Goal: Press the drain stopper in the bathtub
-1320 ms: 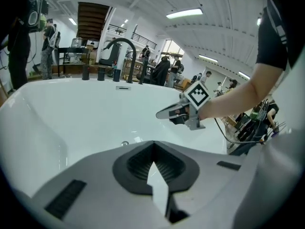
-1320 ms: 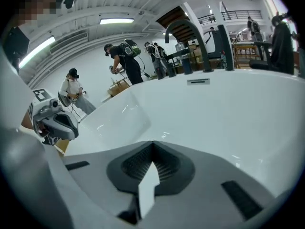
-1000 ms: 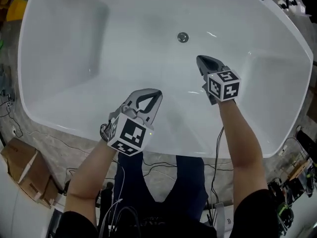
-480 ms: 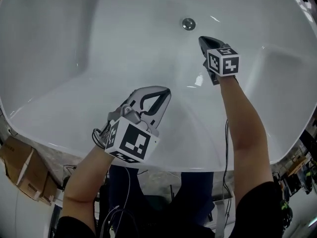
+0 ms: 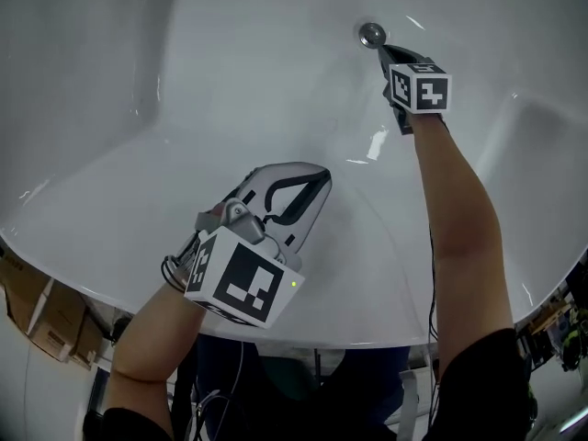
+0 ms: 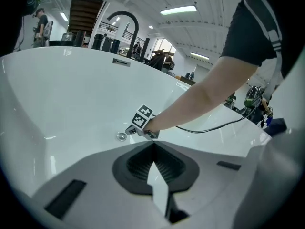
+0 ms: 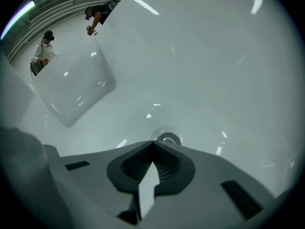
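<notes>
The round chrome drain stopper (image 5: 371, 34) sits in the floor of the white bathtub (image 5: 230, 81). My right gripper (image 5: 382, 50) is shut, its tip right beside the stopper; whether it touches I cannot tell. In the right gripper view the stopper (image 7: 167, 139) shows just past the closed jaw tips (image 7: 153, 144). My left gripper (image 5: 317, 175) is shut and empty, hovering over the tub's near side. From the left gripper view I see the stopper (image 6: 121, 136) with the right gripper (image 6: 129, 129) next to it.
The tub's near rim (image 5: 367, 333) runs across below my arms. Cardboard boxes (image 5: 41, 315) lie on the floor at left. A black faucet (image 6: 125, 20) rises behind the tub's far rim. People stand in the distance (image 7: 44, 49).
My right gripper has travelled forward to the drain stopper. The head camera has leaned further over the tub. The left gripper stays about where it was.
</notes>
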{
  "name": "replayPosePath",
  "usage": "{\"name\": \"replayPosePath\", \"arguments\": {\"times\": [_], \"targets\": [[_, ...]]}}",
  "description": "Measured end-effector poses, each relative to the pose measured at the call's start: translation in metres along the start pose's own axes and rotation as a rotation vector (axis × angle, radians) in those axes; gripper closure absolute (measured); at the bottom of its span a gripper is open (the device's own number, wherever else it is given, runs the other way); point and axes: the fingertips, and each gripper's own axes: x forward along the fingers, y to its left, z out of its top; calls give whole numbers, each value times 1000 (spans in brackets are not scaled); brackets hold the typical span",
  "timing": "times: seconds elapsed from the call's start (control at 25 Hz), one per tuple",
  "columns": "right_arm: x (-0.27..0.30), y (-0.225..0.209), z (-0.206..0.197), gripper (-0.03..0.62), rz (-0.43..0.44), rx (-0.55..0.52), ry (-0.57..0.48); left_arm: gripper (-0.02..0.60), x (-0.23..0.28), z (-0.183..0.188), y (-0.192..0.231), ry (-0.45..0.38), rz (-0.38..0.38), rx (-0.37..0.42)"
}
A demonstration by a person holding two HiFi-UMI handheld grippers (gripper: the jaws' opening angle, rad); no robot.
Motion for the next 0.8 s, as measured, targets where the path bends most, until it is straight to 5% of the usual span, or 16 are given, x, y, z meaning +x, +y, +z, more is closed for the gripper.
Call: {"name": "replayPosePath", "arguments": {"times": [0.48,0.8], "targets": [[60,-30,-11,582,-65,3,58,577,3,5,-9,18,-97,-111],[82,-33,-15,582,-67,-33,113,577,0,7,-9,31,-96,-135]]}}
